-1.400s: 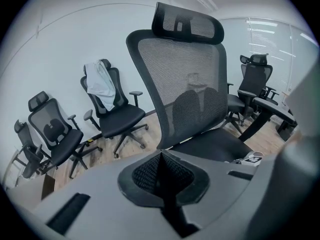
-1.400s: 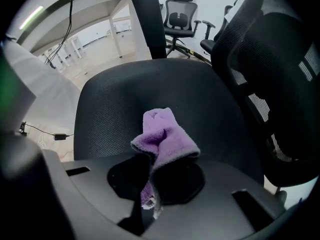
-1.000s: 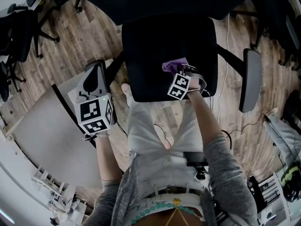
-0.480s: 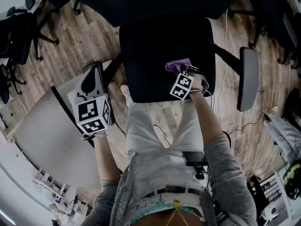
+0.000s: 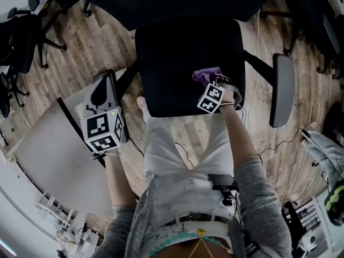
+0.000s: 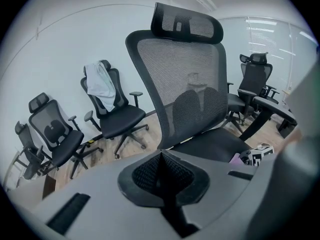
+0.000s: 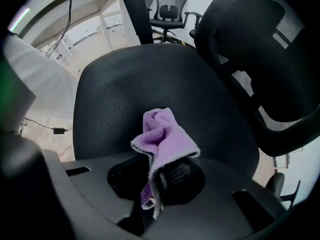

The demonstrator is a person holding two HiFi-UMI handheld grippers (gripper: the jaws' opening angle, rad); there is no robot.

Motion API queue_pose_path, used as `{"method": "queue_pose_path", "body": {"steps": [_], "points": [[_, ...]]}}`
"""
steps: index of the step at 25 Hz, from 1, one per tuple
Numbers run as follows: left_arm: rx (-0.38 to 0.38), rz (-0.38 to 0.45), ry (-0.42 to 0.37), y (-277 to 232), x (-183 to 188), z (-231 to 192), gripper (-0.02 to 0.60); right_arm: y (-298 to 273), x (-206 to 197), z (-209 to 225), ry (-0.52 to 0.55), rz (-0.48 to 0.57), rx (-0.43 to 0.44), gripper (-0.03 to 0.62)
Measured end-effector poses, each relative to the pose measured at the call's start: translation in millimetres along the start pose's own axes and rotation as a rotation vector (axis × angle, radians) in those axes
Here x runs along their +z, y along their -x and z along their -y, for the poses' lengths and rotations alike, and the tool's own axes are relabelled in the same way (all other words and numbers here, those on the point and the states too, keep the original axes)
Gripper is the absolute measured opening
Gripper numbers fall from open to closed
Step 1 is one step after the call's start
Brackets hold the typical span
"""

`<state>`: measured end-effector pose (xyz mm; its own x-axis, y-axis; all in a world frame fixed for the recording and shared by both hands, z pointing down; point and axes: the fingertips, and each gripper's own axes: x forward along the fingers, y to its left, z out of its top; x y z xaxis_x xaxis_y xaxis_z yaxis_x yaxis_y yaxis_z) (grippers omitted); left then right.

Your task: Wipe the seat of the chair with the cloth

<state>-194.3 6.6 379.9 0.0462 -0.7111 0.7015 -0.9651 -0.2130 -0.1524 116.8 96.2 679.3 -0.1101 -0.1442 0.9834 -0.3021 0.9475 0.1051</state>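
The black office chair's seat (image 5: 177,63) fills the upper middle of the head view. A crumpled purple cloth (image 5: 205,75) rests on its front right part, and my right gripper (image 5: 210,82) is shut on it. In the right gripper view the cloth (image 7: 163,136) sticks up from between the closed jaws, over the seat (image 7: 150,84). My left gripper (image 5: 103,93) hangs left of the chair, away from the seat, shut and holding nothing. The left gripper view shows its pads (image 6: 150,174) pressed together, the mesh backrest (image 6: 185,79) behind them, and the cloth (image 6: 235,158) far right.
A padded armrest (image 5: 283,90) stands out to the seat's right. A white table (image 5: 48,149) lies under and left of my left gripper. Other office chairs (image 6: 112,109) stand along the wall. A cable (image 5: 259,36) runs over the wooden floor.
My right gripper has slid a little to the right across the front of the seat with the cloth in it. The left gripper drifted slightly left and nearer.
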Motion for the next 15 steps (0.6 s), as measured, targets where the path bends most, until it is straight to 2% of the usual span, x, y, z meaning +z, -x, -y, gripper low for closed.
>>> {"method": "queue_pose_path", "body": {"steps": [7, 15], "points": [[0.020, 0.010, -0.020, -1, -3, 0, 0.008, 1, -14, 4, -0.021, 0.002, -0.008, 0.048], [0.023, 0.009, -0.020, -1, -2, -1, 0.008, 11, -50, 17, -0.053, -0.037, -0.030, 0.048]]}}
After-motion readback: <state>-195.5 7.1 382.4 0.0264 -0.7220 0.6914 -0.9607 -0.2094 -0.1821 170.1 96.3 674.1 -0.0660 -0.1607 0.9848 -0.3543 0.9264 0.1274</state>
